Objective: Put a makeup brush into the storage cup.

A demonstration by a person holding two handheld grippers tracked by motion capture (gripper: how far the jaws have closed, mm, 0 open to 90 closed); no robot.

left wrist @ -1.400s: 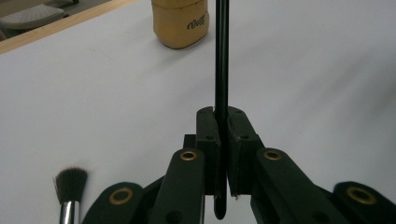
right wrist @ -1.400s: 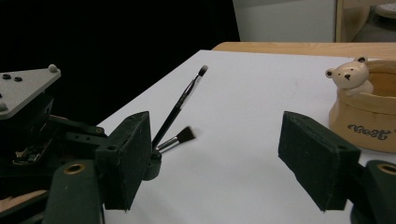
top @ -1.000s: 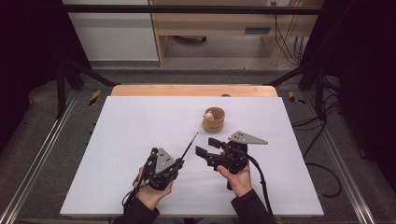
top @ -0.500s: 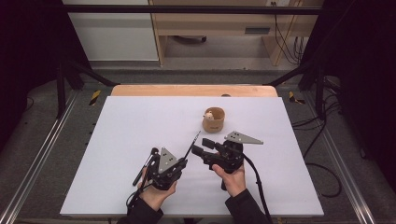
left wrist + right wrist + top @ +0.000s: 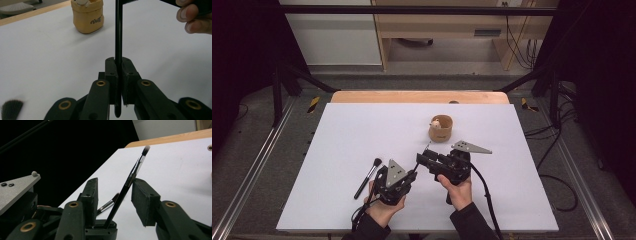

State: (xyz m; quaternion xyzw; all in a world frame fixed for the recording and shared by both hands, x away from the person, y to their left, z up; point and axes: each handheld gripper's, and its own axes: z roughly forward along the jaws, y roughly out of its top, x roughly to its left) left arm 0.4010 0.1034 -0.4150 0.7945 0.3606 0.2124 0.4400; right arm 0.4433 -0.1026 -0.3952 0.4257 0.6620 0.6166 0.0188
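Note:
A thin black makeup brush [image 5: 423,154] stands tilted, its handle [image 5: 118,37] clamped in my left gripper [image 5: 411,176], which is shut on its lower end [image 5: 119,72]. My right gripper [image 5: 422,161] reaches in from the right with the same brush [image 5: 132,175] between its jaws [image 5: 115,187]. These jaws have just been closing. A gap still shows on the left pad's side, and the shaft runs close by the right pad. A second brush [image 5: 368,177] lies flat on the white table [image 5: 362,130], left of my left hand.
A tan holder [image 5: 441,129] with something pale inside stands behind the grippers, also in the left gripper view [image 5: 87,16]. The table's wooden far edge [image 5: 419,96] and metal frame rails [image 5: 257,165] border the work area. Fingers of a hand [image 5: 192,17] are close by.
The right gripper's jaws have narrowed around the upright brush. The left hand has shifted a little to the right, baring the second brush on the table.

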